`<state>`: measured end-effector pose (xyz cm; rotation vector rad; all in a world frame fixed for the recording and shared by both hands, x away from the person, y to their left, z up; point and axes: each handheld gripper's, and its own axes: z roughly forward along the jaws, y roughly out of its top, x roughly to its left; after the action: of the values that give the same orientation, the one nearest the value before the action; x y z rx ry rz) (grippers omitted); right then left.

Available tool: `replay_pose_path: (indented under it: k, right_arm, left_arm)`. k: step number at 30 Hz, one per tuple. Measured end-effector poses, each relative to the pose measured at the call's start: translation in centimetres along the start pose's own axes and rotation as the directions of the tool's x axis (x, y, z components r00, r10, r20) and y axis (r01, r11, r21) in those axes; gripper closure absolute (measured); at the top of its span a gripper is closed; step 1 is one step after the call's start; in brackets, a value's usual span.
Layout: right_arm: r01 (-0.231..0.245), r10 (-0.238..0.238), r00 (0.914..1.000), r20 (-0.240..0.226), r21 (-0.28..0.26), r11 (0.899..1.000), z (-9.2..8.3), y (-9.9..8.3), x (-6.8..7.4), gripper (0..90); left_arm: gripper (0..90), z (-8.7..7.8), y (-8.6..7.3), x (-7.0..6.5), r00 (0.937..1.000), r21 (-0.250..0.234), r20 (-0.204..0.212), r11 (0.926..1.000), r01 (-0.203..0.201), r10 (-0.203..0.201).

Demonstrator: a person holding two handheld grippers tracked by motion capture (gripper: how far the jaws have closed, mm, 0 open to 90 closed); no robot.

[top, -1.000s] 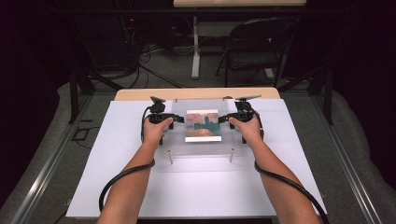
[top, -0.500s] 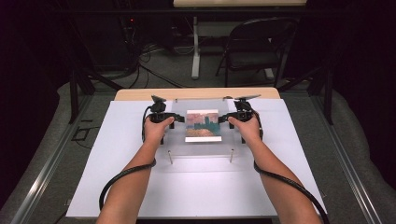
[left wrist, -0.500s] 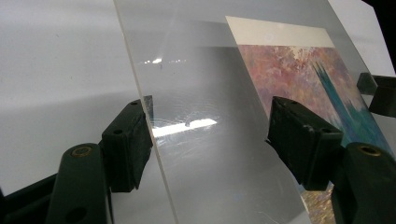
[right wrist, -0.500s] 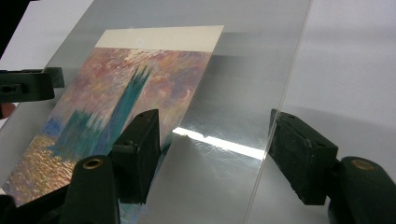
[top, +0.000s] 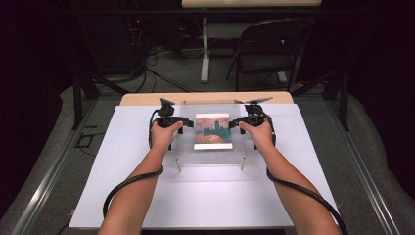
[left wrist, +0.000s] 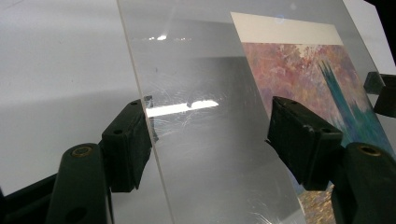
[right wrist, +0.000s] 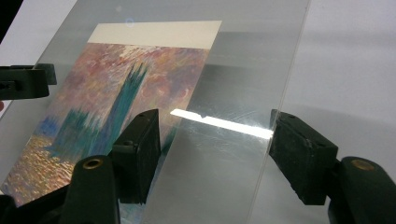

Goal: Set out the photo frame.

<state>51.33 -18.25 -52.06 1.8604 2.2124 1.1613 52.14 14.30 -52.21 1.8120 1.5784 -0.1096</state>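
At the near edge of our white bench [top: 205, 196], our forearms reached forward. Farther on, our left claw [left wrist: 210, 135] and right claw [right wrist: 215, 149] each straddled one side edge of the clear acrylic sheet [top: 186, 142], jaws spread and not yet clenched. The sheet lay between both claws, equally near each, covering a painted print [top: 213, 131]. Two small pegs [top: 178, 166] stood just before it.
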Motion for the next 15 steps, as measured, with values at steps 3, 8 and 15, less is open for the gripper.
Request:
replay_pose_path:
  k: [3,8,15]
  right_arm:
    - [0.002,-0.002,1.0000,0.006,0.000,1.000,-0.2,0.0,0.2,34.2]
    - [0.016,-0.016,0.9997,0.018,-0.013,1.000,-0.6,0.0,0.6,34.2]
    - [0.044,-0.043,0.9986,0.031,-0.029,0.999,-1.4,0.1,1.2,34.2]
  left_arm:
    - [31.9,-0.2,0.0,-0.2,1.0000,0.003,-0.007,1.0000,-0.006,0.006]
    - [32.0,-0.7,0.1,-0.5,0.9996,-0.002,-0.015,0.9997,-0.024,0.024]
    - [34.3,-1.6,0.0,-1.0,0.9998,-0.017,-0.011,0.9997,-0.020,0.020]
